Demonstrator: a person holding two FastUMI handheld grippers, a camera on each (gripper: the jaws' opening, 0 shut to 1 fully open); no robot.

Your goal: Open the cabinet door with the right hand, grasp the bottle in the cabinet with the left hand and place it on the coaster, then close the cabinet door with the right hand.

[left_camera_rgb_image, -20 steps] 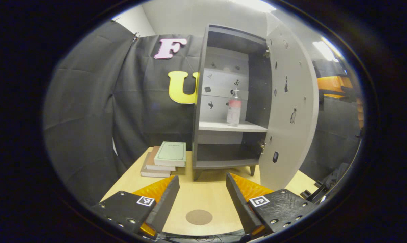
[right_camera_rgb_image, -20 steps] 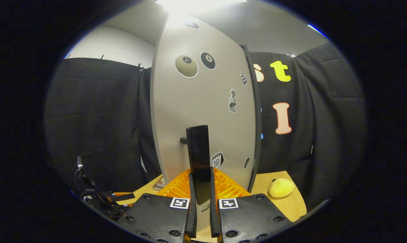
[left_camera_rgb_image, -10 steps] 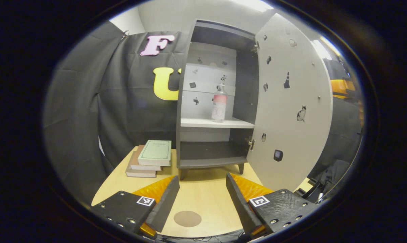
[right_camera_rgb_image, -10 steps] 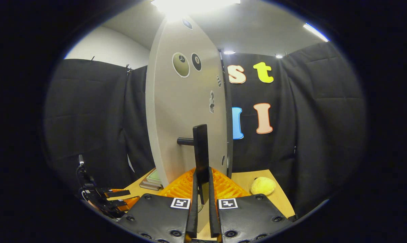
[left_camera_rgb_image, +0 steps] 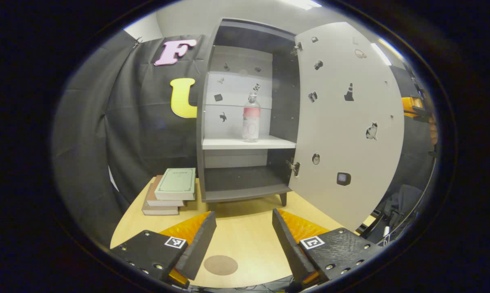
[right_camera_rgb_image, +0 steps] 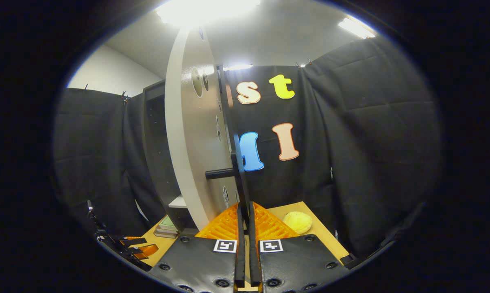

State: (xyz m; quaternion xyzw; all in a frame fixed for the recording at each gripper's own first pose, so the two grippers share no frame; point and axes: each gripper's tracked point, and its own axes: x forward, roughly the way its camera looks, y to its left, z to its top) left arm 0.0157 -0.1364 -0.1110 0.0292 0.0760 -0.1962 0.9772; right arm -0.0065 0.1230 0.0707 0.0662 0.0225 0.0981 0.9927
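One coaster [left_camera_rgb_image: 220, 265] lies on the table [left_camera_rgb_image: 245, 240] between the wide-apart fingers of the left gripper [left_camera_rgb_image: 244, 238], which holds nothing. Beyond it are three stacked books [left_camera_rgb_image: 169, 191], titles unreadable. The door [left_camera_rgb_image: 346, 122] stands open, its handle [right_camera_rgb_image: 240, 179] clamped by the right gripper [right_camera_rgb_image: 245, 215]. One bottle [left_camera_rgb_image: 251, 118] stands upright on the cabinet [left_camera_rgb_image: 245, 110] shelf, its pink label's writing illegible. One yellow lump [right_camera_rgb_image: 297, 222] lies past the door.

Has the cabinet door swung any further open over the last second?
Yes. In the right gripper view the cabinet door has swung further open, uncovering more booth wall, with the right tongs clamped on its handle.
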